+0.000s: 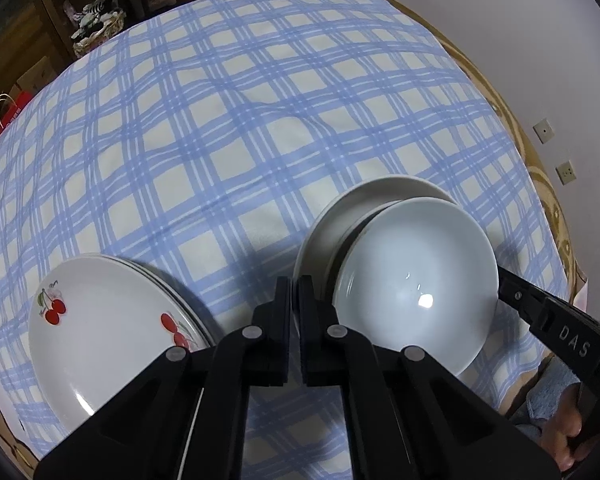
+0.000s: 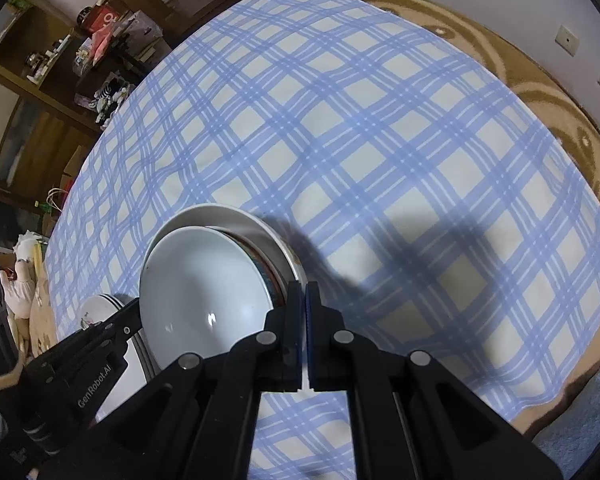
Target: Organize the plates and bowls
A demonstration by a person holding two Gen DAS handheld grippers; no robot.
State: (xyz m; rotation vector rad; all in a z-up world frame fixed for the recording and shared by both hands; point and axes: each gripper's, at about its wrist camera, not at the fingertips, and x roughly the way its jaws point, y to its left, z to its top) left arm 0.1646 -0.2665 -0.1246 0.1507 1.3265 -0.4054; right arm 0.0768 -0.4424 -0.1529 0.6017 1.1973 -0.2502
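Observation:
A pale grey bowl (image 1: 416, 276) (image 2: 204, 284) with a patterned outside lies tilted inside a larger white bowl (image 1: 372, 196) (image 2: 220, 214) near the front of the checked tablecloth. My left gripper (image 1: 295, 288) (image 2: 136, 308) is shut, its tips at the bowls' left rims. At the opposite rim my right gripper (image 2: 303, 292) (image 1: 502, 282) is also shut, with nothing seen between its fingers. A stack of white plates with red cherries (image 1: 100, 332) (image 2: 96, 308) sits just left of the bowls.
The blue-and-white checked cloth (image 1: 220, 140) stretches away beyond the dishes. A brown patterned cover (image 2: 540, 92) shows at its right edge, by a wall with sockets. Cluttered wooden shelves (image 2: 60, 60) stand at the far left. A person's hand (image 1: 568, 436) holds the right gripper's handle.

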